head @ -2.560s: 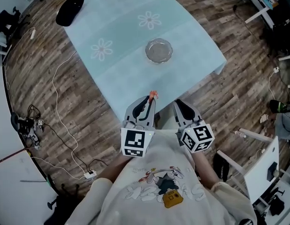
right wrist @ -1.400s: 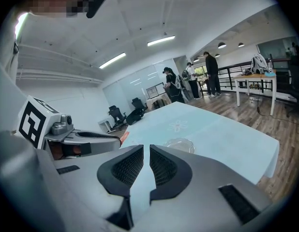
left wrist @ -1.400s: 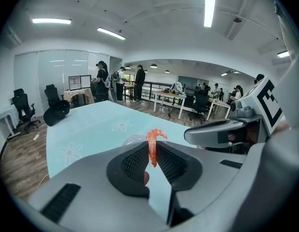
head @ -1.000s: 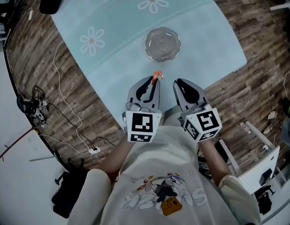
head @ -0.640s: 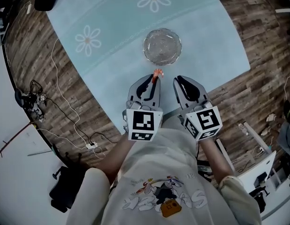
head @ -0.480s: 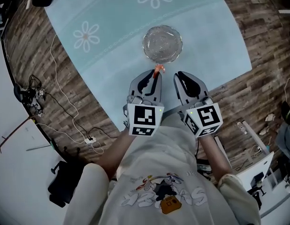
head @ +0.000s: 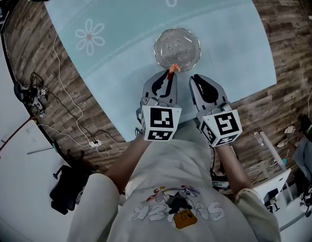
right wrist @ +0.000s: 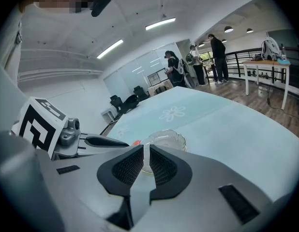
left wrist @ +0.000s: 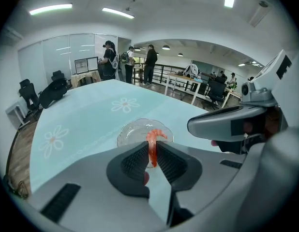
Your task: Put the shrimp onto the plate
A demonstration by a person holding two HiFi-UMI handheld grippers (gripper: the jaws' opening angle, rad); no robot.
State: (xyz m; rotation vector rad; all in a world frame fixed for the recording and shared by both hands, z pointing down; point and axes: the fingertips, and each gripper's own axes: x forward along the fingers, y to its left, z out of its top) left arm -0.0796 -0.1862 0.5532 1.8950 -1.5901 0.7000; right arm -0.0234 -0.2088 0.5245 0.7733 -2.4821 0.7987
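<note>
room: open office, wood-plank floor, cables lying at 9 o'clock of the counter.
counter top: pale blue cloth with flower prints.
plate: clear glass, near the counter's 6 o'clock edge.
left hand-held gripper: clamped on the shrimp.
shrimp: orange, upright between the pads, curled end above them, over the plate's rim at 6 o'clock.
right hand-held gripper: pads almost together, nothing between them, just at 3 o'clock of the left one.
</note>
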